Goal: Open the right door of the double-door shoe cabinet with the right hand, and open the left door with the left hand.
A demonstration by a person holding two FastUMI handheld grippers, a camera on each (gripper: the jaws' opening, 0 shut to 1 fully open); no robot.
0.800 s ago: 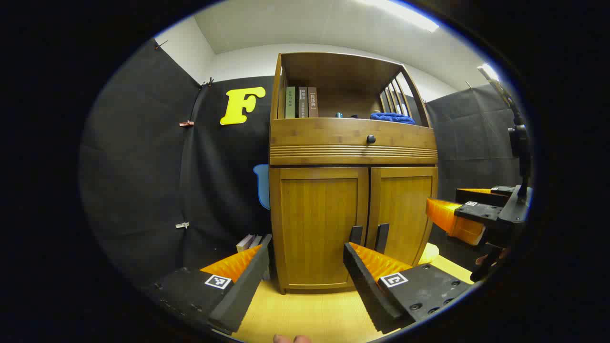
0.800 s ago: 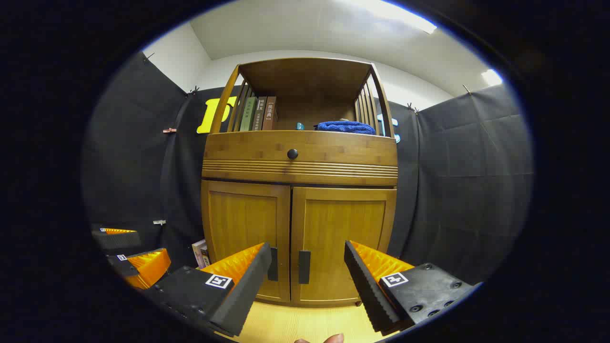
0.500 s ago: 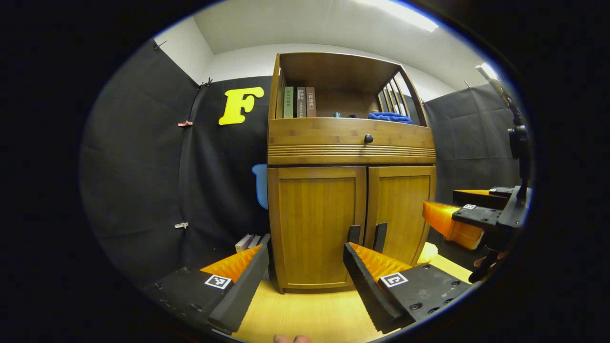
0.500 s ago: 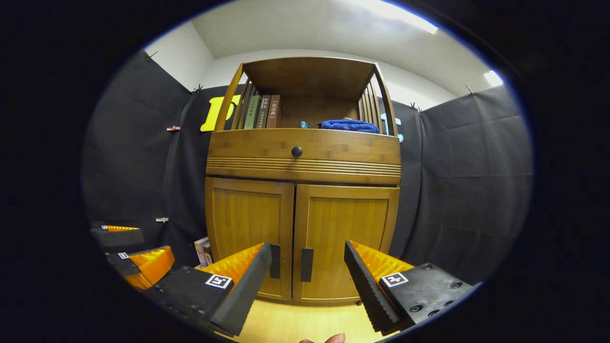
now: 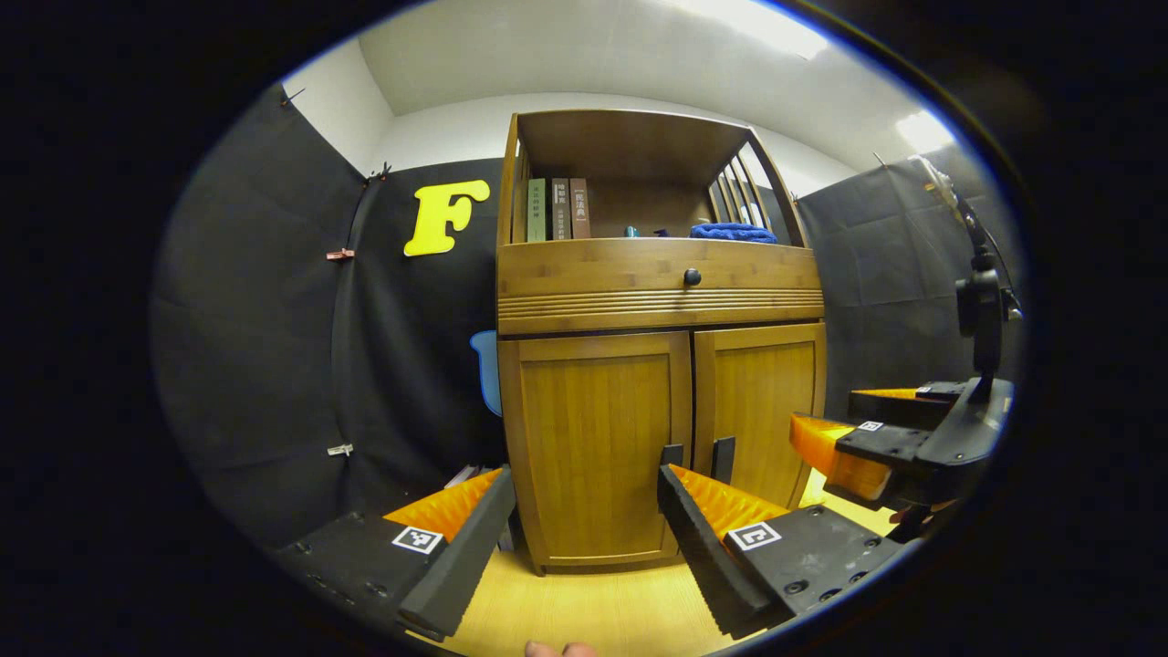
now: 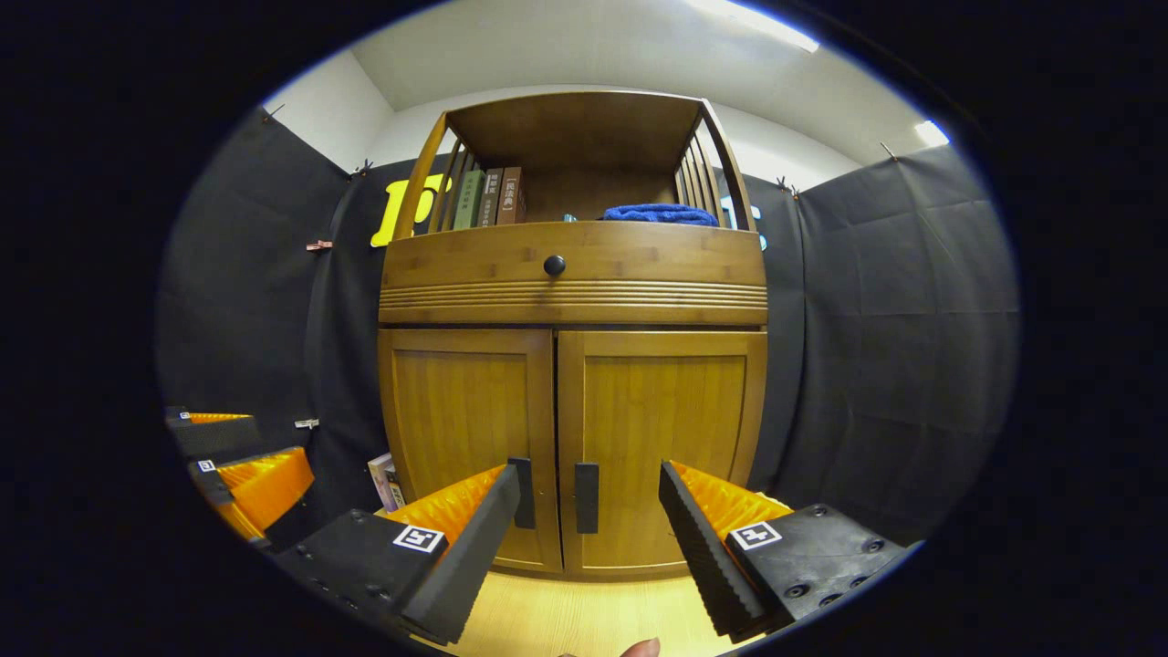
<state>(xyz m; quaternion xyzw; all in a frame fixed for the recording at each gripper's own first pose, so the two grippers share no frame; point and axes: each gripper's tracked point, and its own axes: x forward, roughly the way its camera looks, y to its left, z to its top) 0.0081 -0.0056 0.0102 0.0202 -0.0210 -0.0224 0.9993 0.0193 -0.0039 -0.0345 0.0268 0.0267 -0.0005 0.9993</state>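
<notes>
Closed shoe cabinet [image 6: 573,383] stands ahead of both spread tongs [image 6: 589,529], seemingly untouched.

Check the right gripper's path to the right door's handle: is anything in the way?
Nothing visible stands between them. In the right gripper view the right gripper is open, short of the cabinet, with the right door's handle showing in the gap between its fingers. Both doors are shut; bare floor lies below.

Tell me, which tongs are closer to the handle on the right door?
Right, probably. The right tongs sit open with the right door handle lined up between their fingers, not touching. The left tongs point at the left door, off to that side.
</notes>
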